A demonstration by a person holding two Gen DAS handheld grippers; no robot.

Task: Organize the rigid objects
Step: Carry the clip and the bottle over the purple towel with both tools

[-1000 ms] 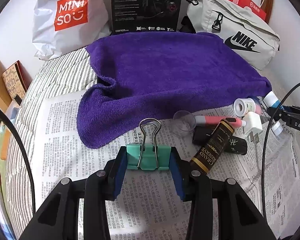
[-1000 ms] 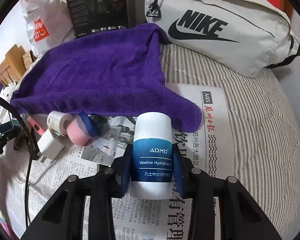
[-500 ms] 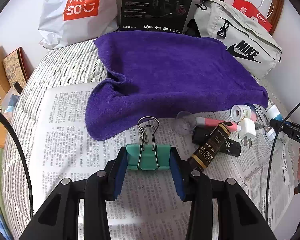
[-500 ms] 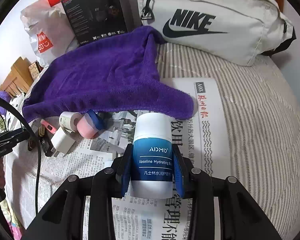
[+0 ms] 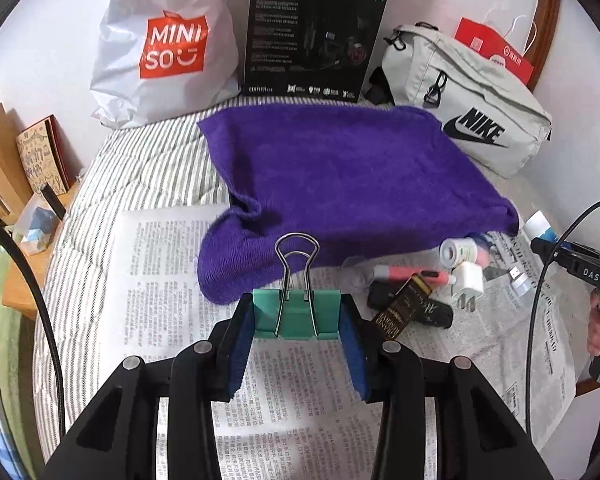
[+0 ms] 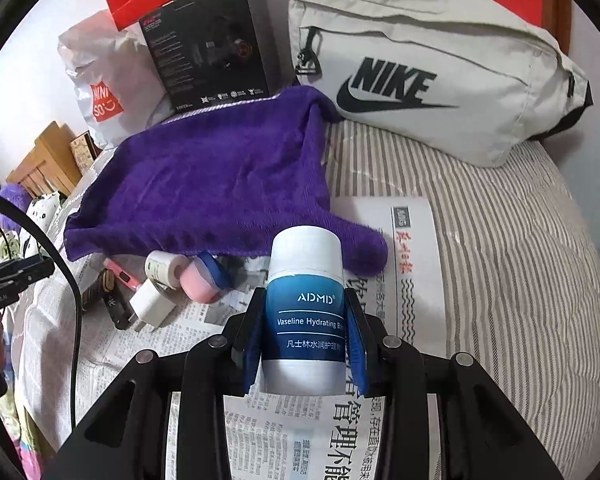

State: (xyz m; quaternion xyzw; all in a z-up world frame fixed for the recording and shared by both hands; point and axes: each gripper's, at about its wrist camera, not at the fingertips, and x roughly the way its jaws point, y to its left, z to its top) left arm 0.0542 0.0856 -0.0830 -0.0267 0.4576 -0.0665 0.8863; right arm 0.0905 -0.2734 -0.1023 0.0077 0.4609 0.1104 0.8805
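Left wrist view: the left gripper (image 5: pixel 297 316) is clamped on a teal binder clip (image 5: pixel 296 314), the clip body pressed between the blue pads, its wire handles pointing toward twelve o'clock. The clip is held above the newspaper (image 5: pixel 172 280), with the purple towel (image 5: pixel 340 184) at twelve o'clock of it. The remaining clutter is gathered at about three o'clock: a dark bottle (image 5: pixel 400 312), a pink pen (image 5: pixel 412 274) and a white charger plug (image 5: pixel 466 282).

Right wrist view: the right gripper (image 6: pixel 306 332) is clamped on the white-and-blue balm jar (image 6: pixel 305 308), which is held upright above the newspaper (image 6: pixel 412 248). A pink-and-blue container (image 6: pixel 202 280) and a white roll (image 6: pixel 162 268) lie at about ten o'clock, by the towel edge.

The step in hand is judged to be the carry of both picked items toward a sorting place; the destination is not shown. The grips are best kept firm and the jar level. The clip is held only by its narrow body, so sudden wrist rolls are to be avoided. Trailing cables at the frame edges are to be kept clear of the pile.
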